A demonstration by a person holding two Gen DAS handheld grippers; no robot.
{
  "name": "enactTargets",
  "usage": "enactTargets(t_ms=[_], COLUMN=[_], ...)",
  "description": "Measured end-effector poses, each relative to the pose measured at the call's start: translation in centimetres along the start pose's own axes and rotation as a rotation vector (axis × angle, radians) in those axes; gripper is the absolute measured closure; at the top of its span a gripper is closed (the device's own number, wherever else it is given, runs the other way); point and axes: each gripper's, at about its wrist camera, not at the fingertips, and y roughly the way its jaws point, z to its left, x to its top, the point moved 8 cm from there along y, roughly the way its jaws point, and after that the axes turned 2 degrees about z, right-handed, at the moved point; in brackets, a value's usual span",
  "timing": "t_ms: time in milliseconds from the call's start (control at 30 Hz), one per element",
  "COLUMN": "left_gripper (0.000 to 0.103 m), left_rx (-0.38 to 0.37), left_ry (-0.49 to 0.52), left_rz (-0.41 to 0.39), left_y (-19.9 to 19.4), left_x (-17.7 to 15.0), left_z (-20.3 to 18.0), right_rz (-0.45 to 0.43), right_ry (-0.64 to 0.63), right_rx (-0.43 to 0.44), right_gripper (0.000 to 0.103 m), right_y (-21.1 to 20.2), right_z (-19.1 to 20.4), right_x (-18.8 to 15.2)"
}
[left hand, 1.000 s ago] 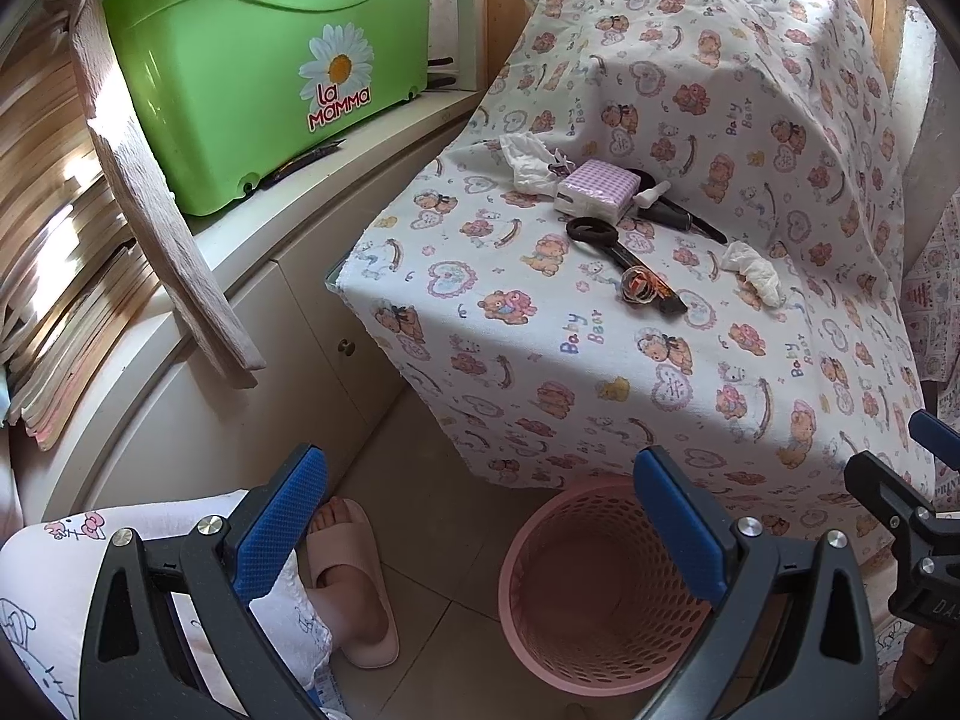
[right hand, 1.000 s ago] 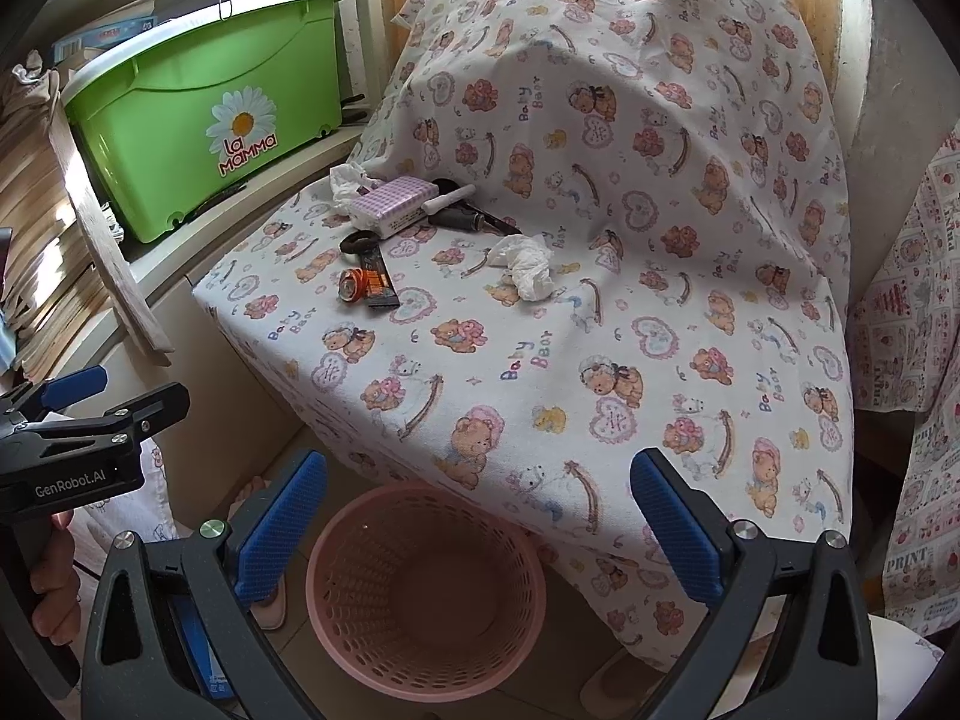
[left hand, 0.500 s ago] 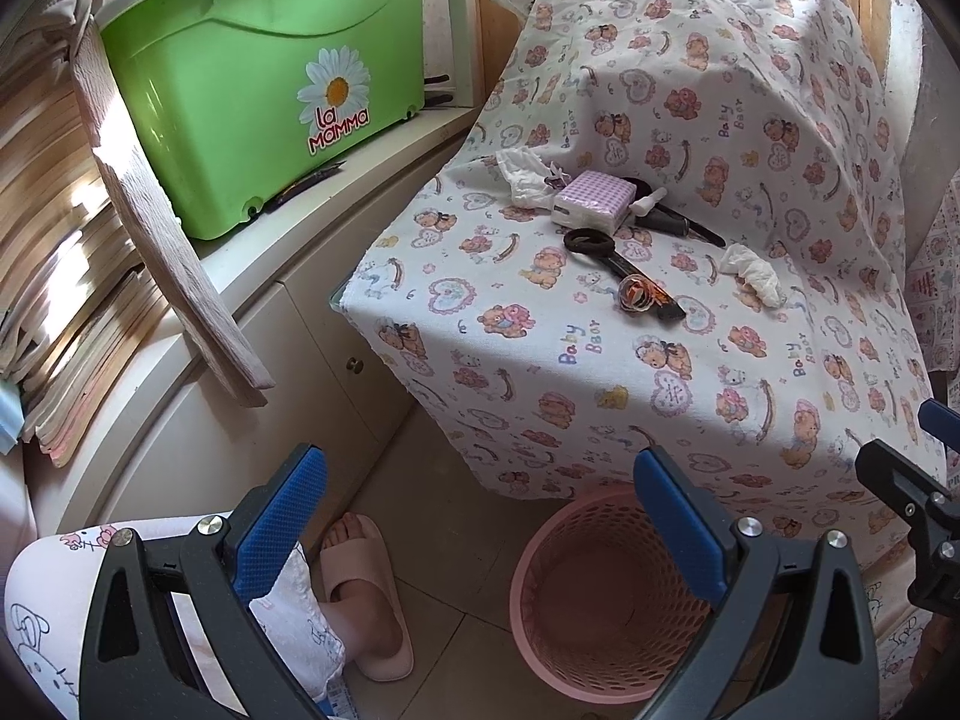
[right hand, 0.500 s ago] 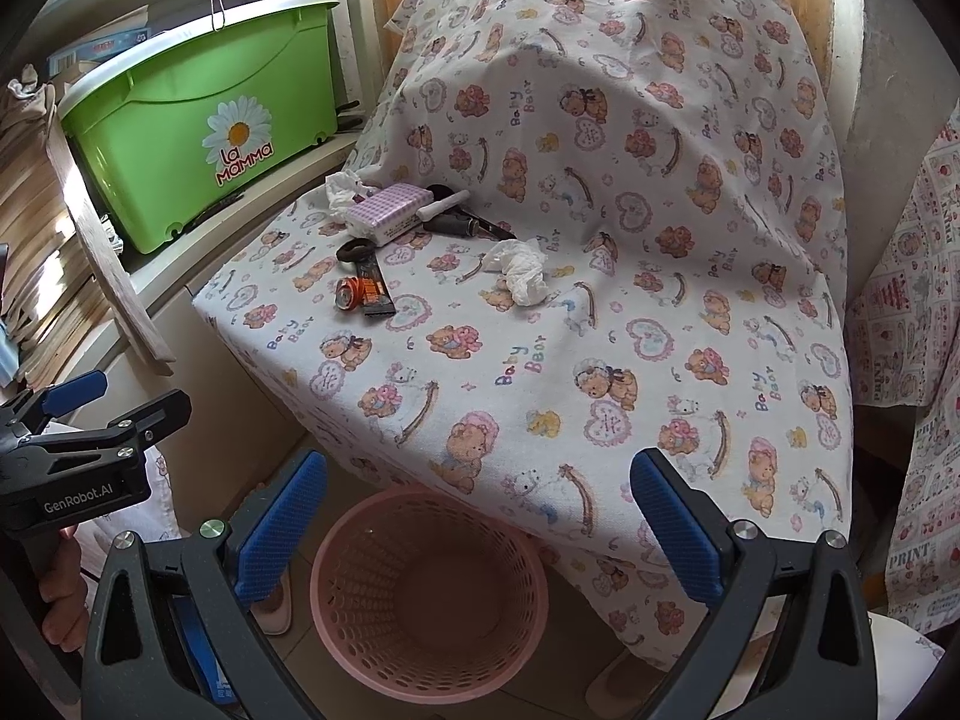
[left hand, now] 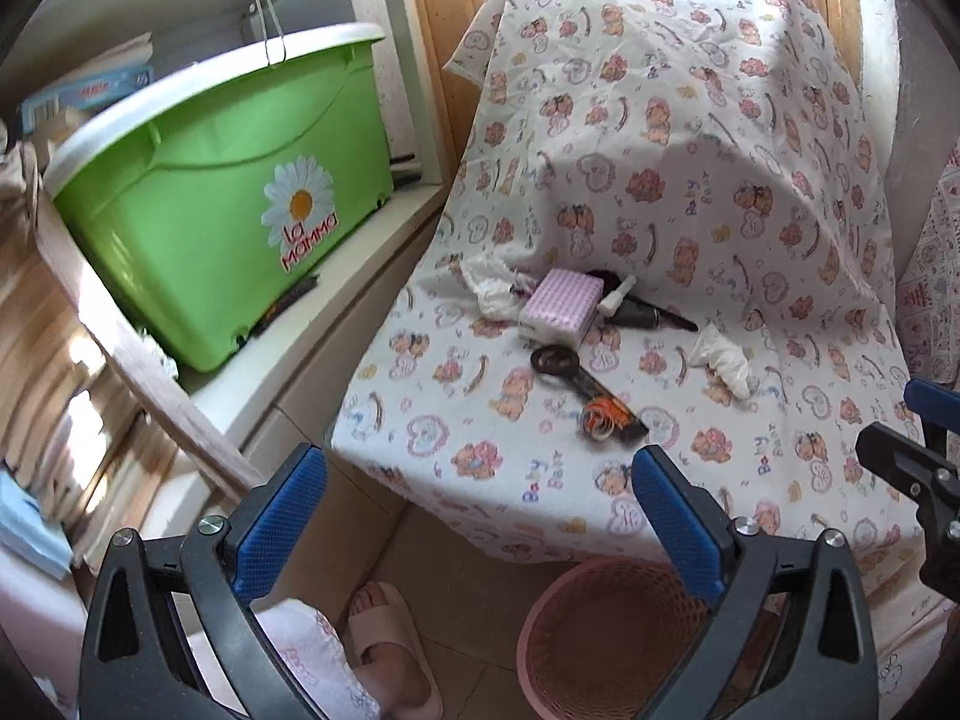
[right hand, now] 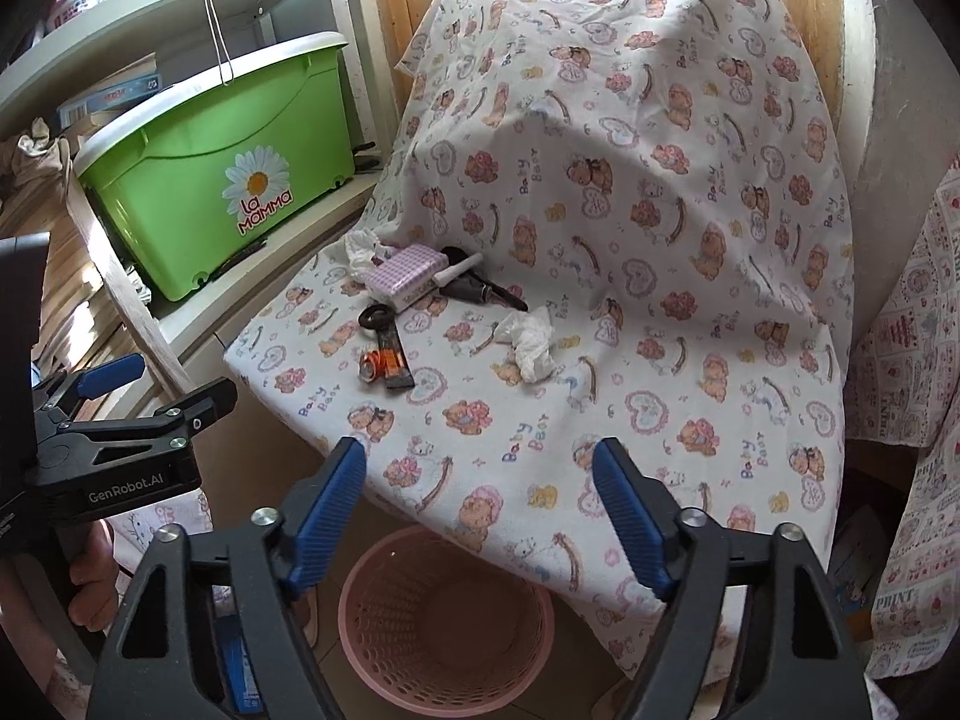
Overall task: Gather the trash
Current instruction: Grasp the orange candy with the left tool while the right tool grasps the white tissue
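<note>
Both grippers have risen since the earlier frames: the bin (right hand: 444,618) has slid low in both views and the cloth-covered seat (right hand: 600,324) fills more of the picture. My right gripper (right hand: 480,498) has narrowed too; its jaws are closing with nothing between them, only cloth far behind. My left gripper (left hand: 480,516) has its jaws spread wide and empty.

I judge this as the approach step, with no trash picked yet. Two crumpled tissues lie on the seat: one (right hand: 531,345) out in the open toward the right, the other (right hand: 360,252) tucked behind the purple box (right hand: 405,273). A small orange wrapper (right hand: 379,365) rests on the dark scissors (right hand: 384,345).

Next I would reach forward and down to the open tissue with the right gripper, since it is clear of the box and scissors. That calls for straddling the wad, pinching it without snagging the cloth, then carrying it back to the bin below the seat edge.

Both grippers point steeply downward, side by side, well short of the trash.
</note>
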Motion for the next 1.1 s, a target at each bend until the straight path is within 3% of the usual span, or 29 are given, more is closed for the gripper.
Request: enactTargets(t_ms=[100,233,333,467,567,633,700,767,833,867,1000,1100], left_gripper=[0.003,0.005,0.012,0.017,0.026,0.032,0.045,0.053,0.073,0.076,0.077,0.066], left_rx=[-0.025,-0.021,-0.063,-0.107,-0.197,-0.284,-0.295,-0.281,-0.293,-0.301,-0.274,-0.266], left_ry=[0.001,-0.038,-0.054,-0.063,-0.120,-0.133,-0.130,-0.122,-0.124,-0.122,-0.068,-0.055], left_rz=[-0.006,-0.032,-0.026,0.058,0.189,0.259,0.284,0.294,0.305,0.307,0.291,0.292], left_y=[0.5,2.0,4.0,7.7,9.9,10.6,11.0,11.4,11.7,11.8,12.0,12.4], left_x=[2.4,4.5,4.4,2.4,0.6,-0.2,-0.6,-0.7,-0.7,-0.7,-1.2,-1.8], left_z=[-0.8,-0.9,-0.9,-1.2,-1.9,-2.8,-3.4,-3.9,-4.3,-4.6,-5.6,-5.8], right_rz=[-0.028,-0.026,-0.003,0.075,0.152,0.131,0.120,0.124,0.131,0.138,0.146,0.143], right_ry=[-0.042,-0.011,0.013,0.048,0.079,0.064,0.063,0.084,0.108,0.113,0.111,0.099], right_rx=[-0.052,-0.047,-0.013,0.023,0.025,-0.003,-0.019,-0.002,0.002,0.004,0.003,-0.014], right_gripper=[0.040,0.055,0.062,0.074,0.074,0.074,0.074,0.063,0.050,0.049,0.047,0.042], right_y=[0.2,1.7,3.7,7.7,10.1,10.6,11.0,11.5,11.9,12.1,12.5,12.6], right_z=[-1.1,-2.4,-3.0,-3.7,-4.2,-4.6,-4.9,-5.2,-5.4,-5.4,-5.2,-5.2], right_x=[2.8,5.3,5.5,3.5,2.4,2.7,3.3,3.6,3.8,3.9,3.9,3.9])
